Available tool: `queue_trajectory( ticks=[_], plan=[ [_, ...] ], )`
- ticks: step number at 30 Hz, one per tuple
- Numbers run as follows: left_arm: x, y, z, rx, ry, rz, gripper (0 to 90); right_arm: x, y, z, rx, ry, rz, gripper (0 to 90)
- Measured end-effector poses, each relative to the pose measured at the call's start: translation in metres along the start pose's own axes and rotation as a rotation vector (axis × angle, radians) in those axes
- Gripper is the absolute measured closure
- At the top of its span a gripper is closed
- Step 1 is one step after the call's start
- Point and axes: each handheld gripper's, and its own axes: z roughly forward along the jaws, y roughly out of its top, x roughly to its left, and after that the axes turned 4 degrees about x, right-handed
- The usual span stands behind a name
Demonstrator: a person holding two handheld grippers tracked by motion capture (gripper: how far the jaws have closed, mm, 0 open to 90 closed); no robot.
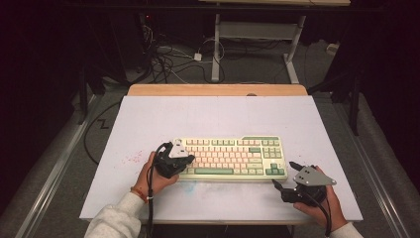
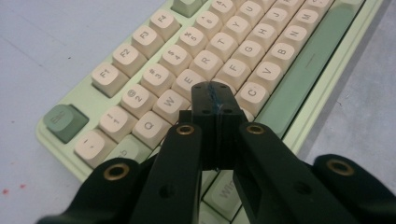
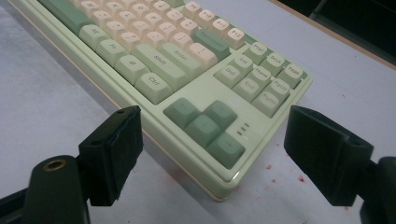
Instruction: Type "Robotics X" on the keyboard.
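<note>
The room lay dark around a pale lilac table (image 1: pixel 148 124) with a wooden strip along its far edge; cables (image 1: pixel 168 59) trailed over the grey floor beyond, beside the white legs of a desk frame (image 1: pixel 216 49). Faint red specks marked the tabletop near its left side. A mint-green keyboard (image 1: pixel 233 157) with cream letter keys and darker green modifier, arrow and space keys sat near the front edge, roughly central and parallel to it. The left gripper (image 1: pixel 174 161) had its jaws pressed together over the keyboard's left end, tips above the letter keys, gripping nothing. The right gripper (image 1: pixel 286 174) hovered just off the keyboard's front right corner, jaws spread wide.
</note>
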Motion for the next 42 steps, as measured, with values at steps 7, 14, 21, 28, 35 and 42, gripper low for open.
queue_trajectory(
  ticks=[7,14,21,28,35,42],
  plan=[
    [0.001,0.005,0.005,0.013,0.012,0.002,87.5,0.000,0.000,0.000,0.002,0.002,-0.002,19.8],
    [0.002,0.009,0.010,0.036,0.029,0.005,87.5,0.000,0.000,0.000,0.005,0.005,-0.005,19.8],
    [0.002,0.010,0.010,0.037,0.022,0.005,87.4,-0.001,-0.001,-0.001,0.000,0.005,-0.003,19.8],
    [0.003,0.010,0.010,0.042,0.022,0.003,86.8,0.000,0.000,0.000,0.006,0.009,-0.007,19.8],
    [0.001,0.011,0.010,0.063,0.013,0.016,87.2,0.001,-0.001,0.000,0.011,0.012,-0.012,19.8],
    [-0.003,0.014,0.003,0.041,0.006,0.031,87.3,0.000,-0.001,0.000,0.010,0.010,-0.010,19.8]
  ],
)
